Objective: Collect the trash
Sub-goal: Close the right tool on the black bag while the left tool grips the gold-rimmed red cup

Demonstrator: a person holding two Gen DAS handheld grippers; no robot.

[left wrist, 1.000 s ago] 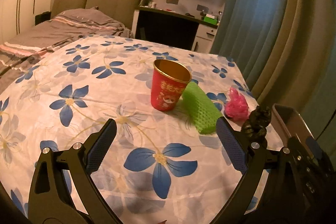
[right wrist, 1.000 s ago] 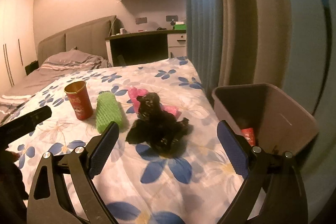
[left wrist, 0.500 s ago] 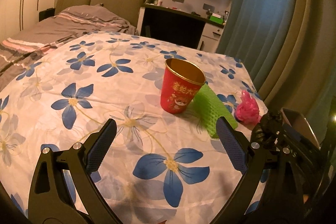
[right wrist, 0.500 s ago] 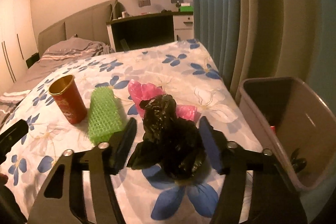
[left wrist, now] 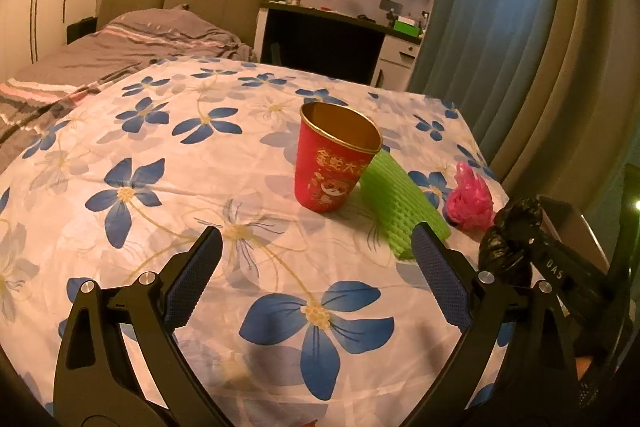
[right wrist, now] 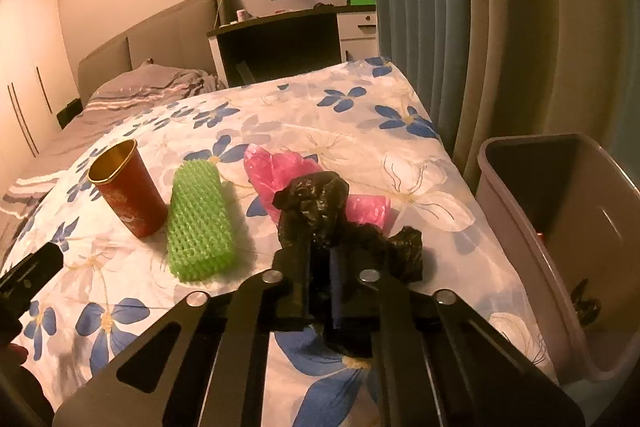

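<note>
Right gripper (right wrist: 320, 281) at lower centre pinches the black bag (right wrist: 320, 203); I keep my left gripper (left wrist: 316, 279) spread wide above the tablecloth (left wrist: 168, 195).

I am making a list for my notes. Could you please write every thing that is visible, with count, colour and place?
paper cup: 1, red with gold rim, upright on the tablecloth, left of the foam net
foam net: 1, green, lying beside the cup
plastic bag: 1, pink, crumpled behind the black bag
black bag: 1, black, crumpled, between the right tongs
bin: 1, grey, beside the table's right edge
tablecloth: 1, white with blue flowers
left tongs: open over the cloth
right tongs: shut on the black bag
</note>
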